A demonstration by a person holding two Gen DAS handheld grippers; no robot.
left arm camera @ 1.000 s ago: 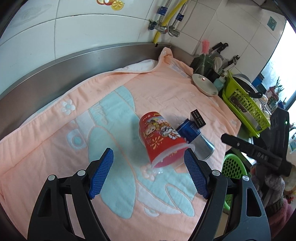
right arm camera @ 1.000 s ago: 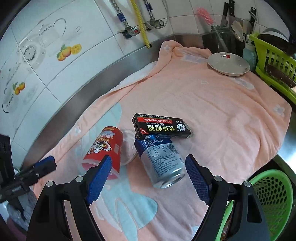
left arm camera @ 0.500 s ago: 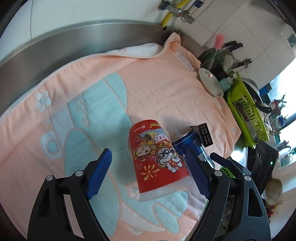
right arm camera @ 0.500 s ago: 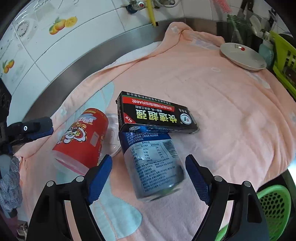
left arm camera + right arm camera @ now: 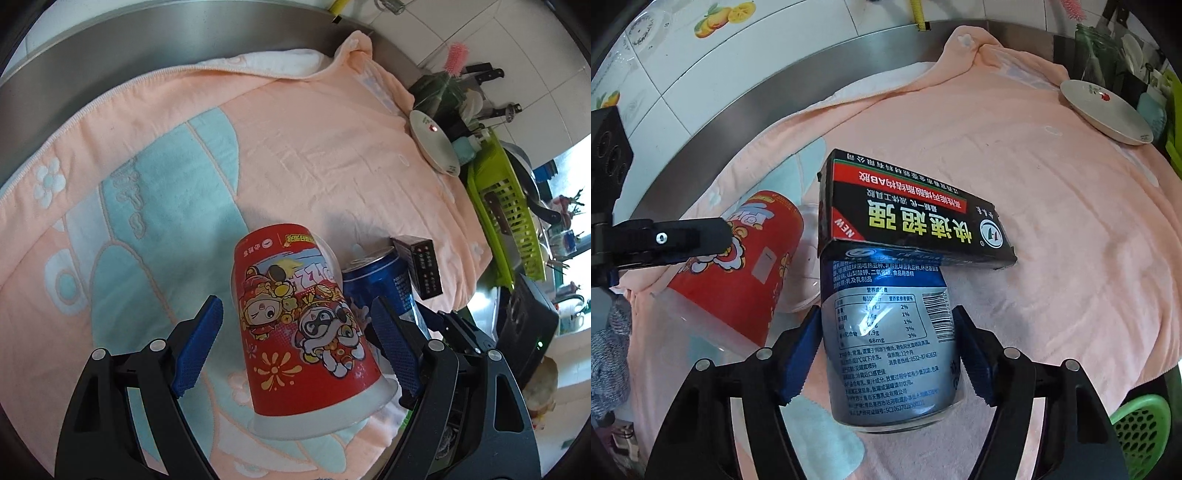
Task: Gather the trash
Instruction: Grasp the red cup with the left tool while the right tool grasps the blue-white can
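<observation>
Two wrist fisheye views, each angled steeply down at the towel-covered counter.
Left view: along the left tool (image 5: 295, 343), close over the red cup (image 5: 299, 325). Right view: along the right tool (image 5: 886, 350), close over the blue can (image 5: 890, 350). Shared: cup, can, black box (image 5: 912, 214), peach towel (image 5: 314, 147), white plate (image 5: 1104, 110); each view shows the other tool.

Top of blue can (image 5: 886, 325) hidden under black box (image 5: 916, 218). Red cup (image 5: 746, 266) partly covered by left gripper's finger (image 5: 668, 240). Green basket (image 5: 1141, 439) cut off at frame edge. Utensils behind plate (image 5: 434, 142) too small to identify.
</observation>
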